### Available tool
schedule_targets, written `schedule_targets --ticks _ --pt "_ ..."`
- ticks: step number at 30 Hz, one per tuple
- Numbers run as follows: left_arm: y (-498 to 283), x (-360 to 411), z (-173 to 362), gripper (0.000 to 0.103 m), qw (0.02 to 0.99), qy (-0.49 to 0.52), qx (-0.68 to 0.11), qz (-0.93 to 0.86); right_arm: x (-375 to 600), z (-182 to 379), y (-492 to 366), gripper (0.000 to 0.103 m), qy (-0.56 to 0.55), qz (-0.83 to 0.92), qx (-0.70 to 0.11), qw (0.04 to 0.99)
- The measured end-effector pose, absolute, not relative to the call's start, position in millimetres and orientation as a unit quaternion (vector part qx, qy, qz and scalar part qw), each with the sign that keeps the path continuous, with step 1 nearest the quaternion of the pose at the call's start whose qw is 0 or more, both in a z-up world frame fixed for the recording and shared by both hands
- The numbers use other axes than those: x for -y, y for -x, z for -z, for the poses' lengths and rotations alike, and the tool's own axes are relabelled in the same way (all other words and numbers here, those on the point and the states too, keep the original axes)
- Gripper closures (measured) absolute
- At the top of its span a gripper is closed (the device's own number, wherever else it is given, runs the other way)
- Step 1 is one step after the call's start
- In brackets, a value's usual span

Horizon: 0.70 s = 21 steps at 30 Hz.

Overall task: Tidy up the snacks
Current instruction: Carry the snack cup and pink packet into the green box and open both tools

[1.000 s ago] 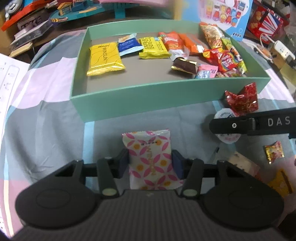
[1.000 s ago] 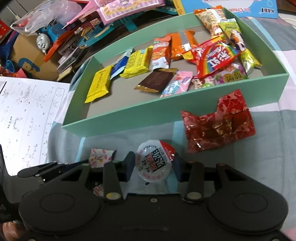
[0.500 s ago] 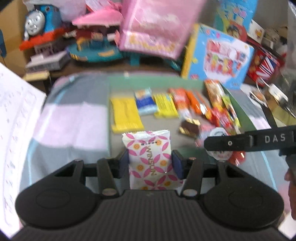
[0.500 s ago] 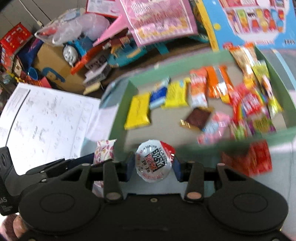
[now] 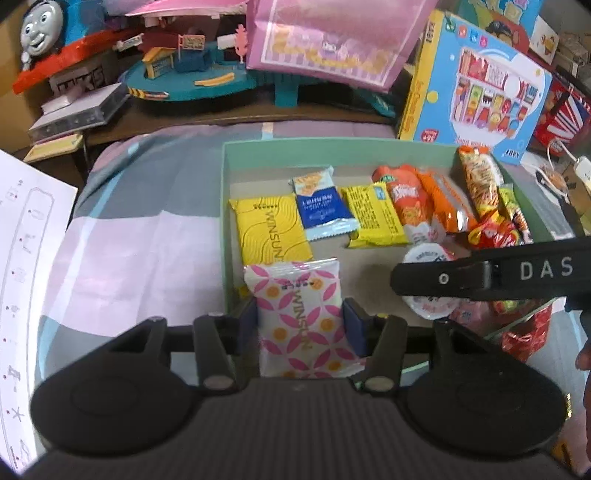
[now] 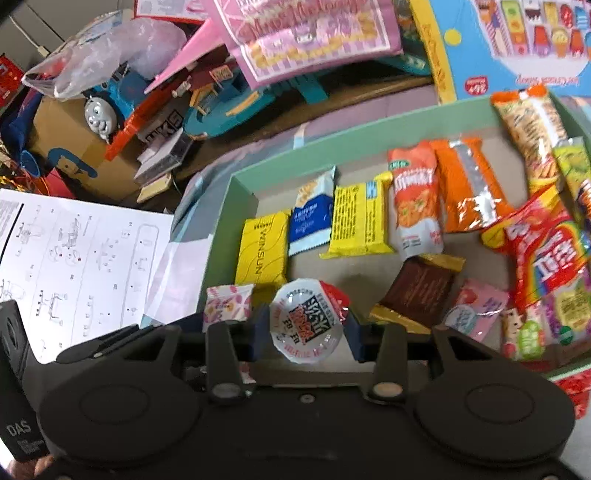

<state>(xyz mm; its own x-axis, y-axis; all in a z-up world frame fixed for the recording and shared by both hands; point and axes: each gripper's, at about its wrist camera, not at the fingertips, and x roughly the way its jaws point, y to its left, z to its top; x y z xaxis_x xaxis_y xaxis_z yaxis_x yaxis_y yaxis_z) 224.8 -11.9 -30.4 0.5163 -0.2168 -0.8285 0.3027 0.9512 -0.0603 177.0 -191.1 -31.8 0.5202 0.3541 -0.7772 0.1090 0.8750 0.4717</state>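
Observation:
My left gripper (image 5: 300,325) is shut on a white snack packet with pink petals (image 5: 301,314), held over the near left corner of the mint green box (image 5: 332,144). My right gripper (image 6: 308,330) is shut on a small round jelly cup with a red and white lid (image 6: 308,321), above the box's near edge. That cup (image 5: 428,258) and the right gripper's finger (image 5: 491,273) cross the right of the left wrist view. The pink packet (image 6: 228,306) shows at the left of the right wrist view. Inside the box lie a yellow packet (image 5: 271,230), a blue packet (image 5: 321,208) and several more snacks.
A red foil snack (image 5: 526,338) lies on the checked cloth outside the box's near right wall. A printed instruction sheet (image 6: 74,266) covers the left. Toys, a train toy (image 5: 40,29) and a blue game box (image 5: 476,88) crowd the far side.
Both grippers have lifted and moved forward from the cloth in front of the box to above its near edge, each still gripping its snack. The box interior now lies right under them.

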Motion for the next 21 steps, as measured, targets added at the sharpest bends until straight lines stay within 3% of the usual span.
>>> schedule_targets --ticks 21 --pt "-231.9 15.1 43.6 0.053 0.861 -0.051 -0.481 0.159 190.1 57.3 -184.6 0.060 -0.251 -0.075 -0.507 0.821"
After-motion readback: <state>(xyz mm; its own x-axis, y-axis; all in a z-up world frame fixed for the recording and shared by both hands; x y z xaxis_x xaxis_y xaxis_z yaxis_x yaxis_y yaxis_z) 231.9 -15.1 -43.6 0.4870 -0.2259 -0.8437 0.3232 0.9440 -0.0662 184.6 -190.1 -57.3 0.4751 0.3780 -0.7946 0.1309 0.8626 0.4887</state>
